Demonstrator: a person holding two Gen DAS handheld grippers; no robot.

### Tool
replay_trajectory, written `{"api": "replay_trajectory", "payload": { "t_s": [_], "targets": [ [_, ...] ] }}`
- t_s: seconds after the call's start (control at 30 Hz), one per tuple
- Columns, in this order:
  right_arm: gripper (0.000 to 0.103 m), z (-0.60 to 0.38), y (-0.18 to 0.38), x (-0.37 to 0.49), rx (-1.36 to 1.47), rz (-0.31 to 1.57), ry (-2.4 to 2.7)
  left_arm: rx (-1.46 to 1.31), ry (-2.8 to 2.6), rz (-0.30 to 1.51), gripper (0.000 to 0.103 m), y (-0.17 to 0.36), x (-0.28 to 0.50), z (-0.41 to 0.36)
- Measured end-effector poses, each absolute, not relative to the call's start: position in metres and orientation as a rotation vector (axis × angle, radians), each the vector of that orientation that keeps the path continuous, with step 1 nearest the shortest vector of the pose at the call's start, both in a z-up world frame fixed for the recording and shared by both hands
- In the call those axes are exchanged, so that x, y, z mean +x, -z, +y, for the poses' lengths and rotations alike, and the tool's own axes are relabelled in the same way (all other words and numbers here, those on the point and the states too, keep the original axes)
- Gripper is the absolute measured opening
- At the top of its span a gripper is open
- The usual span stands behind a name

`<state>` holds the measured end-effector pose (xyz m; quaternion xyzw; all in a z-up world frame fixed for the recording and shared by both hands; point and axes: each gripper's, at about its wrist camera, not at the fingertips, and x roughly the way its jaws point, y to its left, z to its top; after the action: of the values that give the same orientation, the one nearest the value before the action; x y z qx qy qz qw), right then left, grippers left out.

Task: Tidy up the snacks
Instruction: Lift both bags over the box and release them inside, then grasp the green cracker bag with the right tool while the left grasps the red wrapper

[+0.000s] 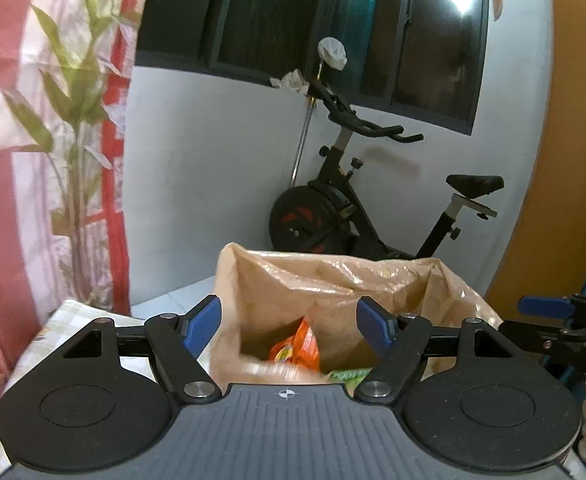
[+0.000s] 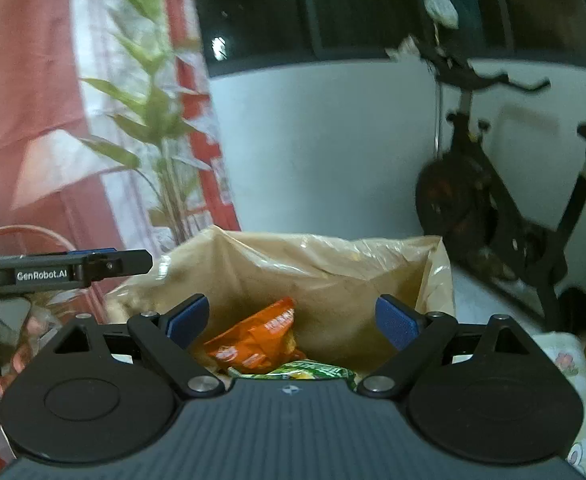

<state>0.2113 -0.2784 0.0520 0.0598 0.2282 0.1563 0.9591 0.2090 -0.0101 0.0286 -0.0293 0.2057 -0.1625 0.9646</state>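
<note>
both tongs (image 1: 289,326) (image 2: 293,322) agape — snacks (image 2: 259,338) bagged

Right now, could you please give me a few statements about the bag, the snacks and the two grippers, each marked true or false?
1. The brown bag stands open at the top. True.
2. An orange snack packet lies inside the bag. True.
3. The right gripper is shut on the orange packet. False: its jaws are open and hold nothing.
4. The left gripper holds a green packet. False: it is open and empty; the green packet lies in the bag.
5. An exercise bike stands behind the bag. True.
</note>
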Motion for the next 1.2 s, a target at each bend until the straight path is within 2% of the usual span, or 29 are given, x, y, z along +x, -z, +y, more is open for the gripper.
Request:
{"api": "replay_trajectory", "payload": {
  "t_s": [0.2,0.4,0.87,1.2],
  "targets": [
    [0.092,-0.273,-0.039,0.154,0.091,0.382,-0.336,-0.079,0.276,0.430,0.077,-0.006,0.165,0.011],
    [0.092,-0.274,-0.008,0.116,0.109,0.395,-0.326,-0.140,0.247,0.493,0.077,0.025,0.142,0.022],
    [0.092,-0.277,0.077,0.086,0.070,0.631,-0.259,-0.142,0.224,0.691,0.077,0.094,0.129,0.019],
    [0.094,-0.284,0.126,0.079,0.124,0.794,-0.239,-0.203,0.173,0.827,0.076,0.117,0.119,0.038]
  ]
}}
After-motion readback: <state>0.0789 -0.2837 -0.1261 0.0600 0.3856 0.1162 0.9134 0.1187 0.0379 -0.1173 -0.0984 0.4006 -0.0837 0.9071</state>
